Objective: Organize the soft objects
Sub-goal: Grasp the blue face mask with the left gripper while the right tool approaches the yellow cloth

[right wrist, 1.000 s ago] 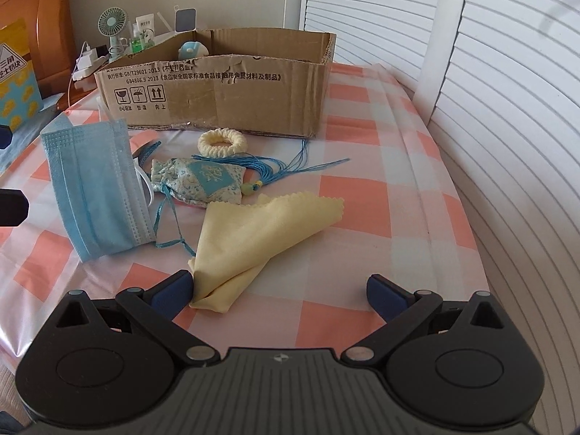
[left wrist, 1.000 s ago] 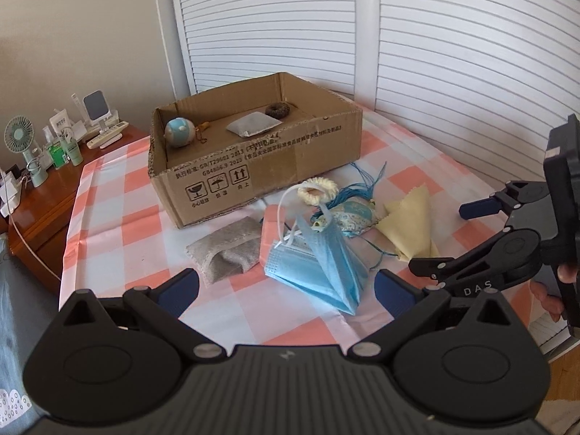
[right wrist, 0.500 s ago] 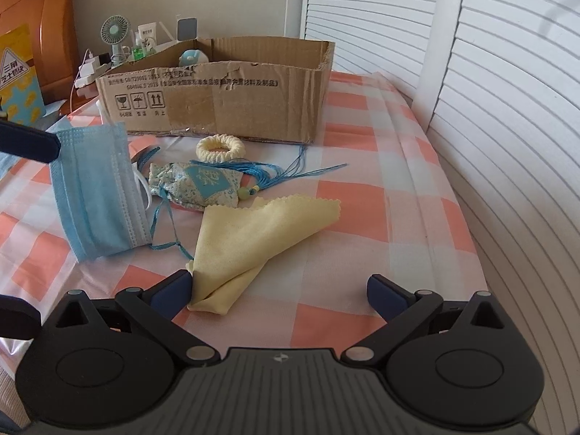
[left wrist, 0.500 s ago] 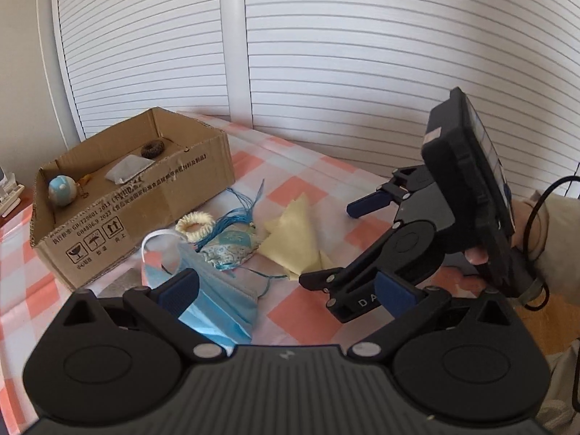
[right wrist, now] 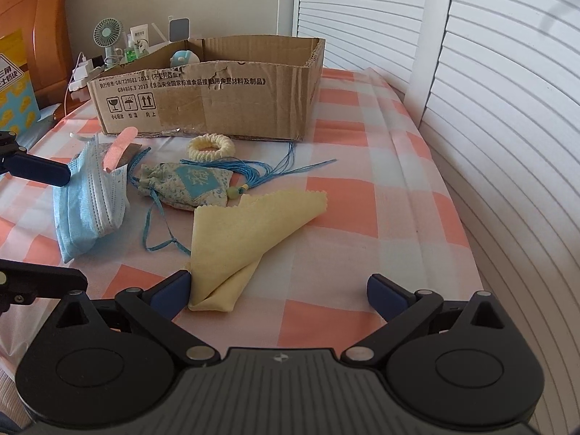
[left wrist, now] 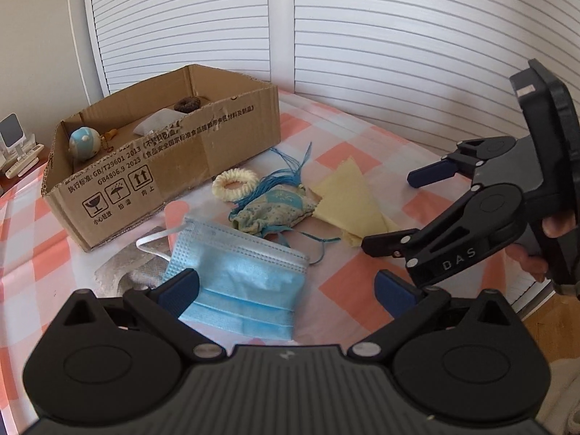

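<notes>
A blue face mask (left wrist: 243,282) lies just ahead of my open, empty left gripper (left wrist: 286,288); it also shows in the right wrist view (right wrist: 87,210). Beside it lie a blue patterned sachet (left wrist: 275,210) with tassel cords, a cream knitted ring (left wrist: 235,185), a grey pouch (left wrist: 130,272) and a yellow cloth (left wrist: 348,199). My right gripper (right wrist: 277,291) is open and empty, its left fingertip beside the yellow cloth (right wrist: 246,239). An open cardboard box (left wrist: 174,159) behind holds a blue ball (left wrist: 84,143), a white packet and a dark ring.
The table has a pink and white checked cover (right wrist: 380,224). White louvred doors (right wrist: 489,108) run along the right. A wooden side table (right wrist: 83,83) at the far left carries a small fan, bottles and chargers. The right gripper body shows in the left wrist view (left wrist: 489,199).
My left gripper swung right, then back and closer over the face mask. The mask has shifted and now lies more bunched. My right gripper stayed nearly still by the yellow cloth.
</notes>
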Demonstrator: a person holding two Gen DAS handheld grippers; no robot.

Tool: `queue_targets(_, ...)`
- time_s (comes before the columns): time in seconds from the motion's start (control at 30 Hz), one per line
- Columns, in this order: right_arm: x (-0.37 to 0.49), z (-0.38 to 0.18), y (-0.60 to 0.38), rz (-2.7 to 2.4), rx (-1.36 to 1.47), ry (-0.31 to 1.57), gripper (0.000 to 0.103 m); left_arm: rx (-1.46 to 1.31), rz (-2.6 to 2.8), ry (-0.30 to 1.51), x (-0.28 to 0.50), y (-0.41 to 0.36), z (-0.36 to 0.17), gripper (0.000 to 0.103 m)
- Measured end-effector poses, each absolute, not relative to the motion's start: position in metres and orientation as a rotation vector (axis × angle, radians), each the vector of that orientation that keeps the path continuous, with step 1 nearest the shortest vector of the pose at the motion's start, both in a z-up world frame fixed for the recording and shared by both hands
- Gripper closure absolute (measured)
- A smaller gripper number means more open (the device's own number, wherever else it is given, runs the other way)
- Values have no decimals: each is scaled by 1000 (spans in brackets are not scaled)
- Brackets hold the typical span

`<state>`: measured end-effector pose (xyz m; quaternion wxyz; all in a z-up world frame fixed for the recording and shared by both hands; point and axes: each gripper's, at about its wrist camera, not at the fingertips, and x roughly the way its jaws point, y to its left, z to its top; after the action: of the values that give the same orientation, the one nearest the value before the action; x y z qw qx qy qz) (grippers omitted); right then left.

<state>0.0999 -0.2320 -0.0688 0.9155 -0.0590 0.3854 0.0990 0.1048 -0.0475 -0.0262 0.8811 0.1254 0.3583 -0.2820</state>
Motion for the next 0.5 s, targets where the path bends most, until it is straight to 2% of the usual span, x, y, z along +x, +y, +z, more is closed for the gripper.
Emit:
queue_targets(0.23,99,-69,-232,206,-121,792,0,328,-520,725,108,-56,-39,7)
queue_targets(0.3,99,-69,-232,206,-121,791,0,333,-501,733,110,-58,-43,19)
queue_targets(0.43,97,-70,-232,205,-121,789,0,307,-476,737,112,-55,-47,24)
queue_targets(0.5,98,-70,-232,205,-121,789,0,302,-450,730,112,-54,-47,31)
